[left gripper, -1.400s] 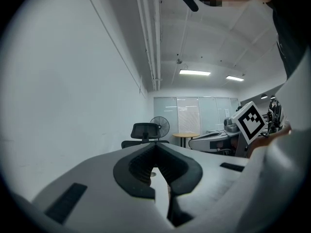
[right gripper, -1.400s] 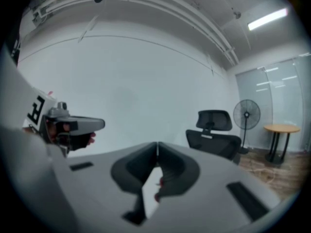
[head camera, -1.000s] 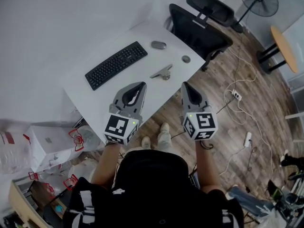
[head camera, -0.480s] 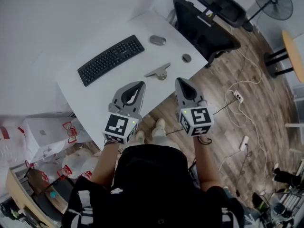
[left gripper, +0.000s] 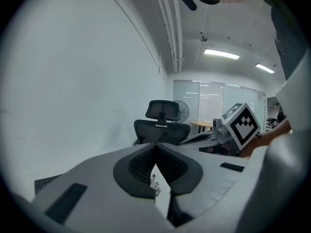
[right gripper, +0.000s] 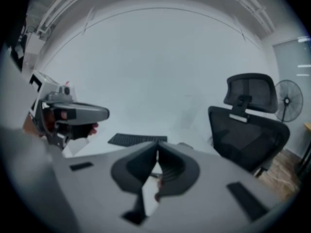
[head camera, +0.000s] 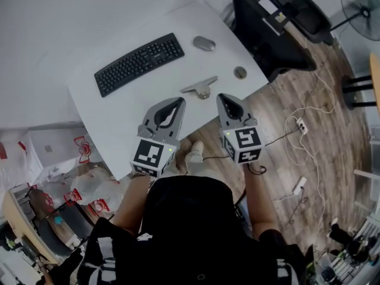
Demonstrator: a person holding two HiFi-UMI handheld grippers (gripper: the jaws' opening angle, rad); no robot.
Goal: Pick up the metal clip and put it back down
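Clip: the metal clip [head camera: 200, 88] lies flat on the white bench [head camera: 142, 97], just past both tools.
Left tool: the left tool [head camera: 177, 103] is closed and holds nothing.
Right tool: the right tool [head camera: 224, 97] is closed and empty too.
Done: nothing yet, it seems.
Left to do: grab the clip, lift it, put it down.

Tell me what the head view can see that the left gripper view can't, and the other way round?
Only the head view shows the mouse, the person's shoes and a white power strip. Only the left gripper view shows the ceiling lights and the big windows. Both show the black chair, the fan and the right claw.
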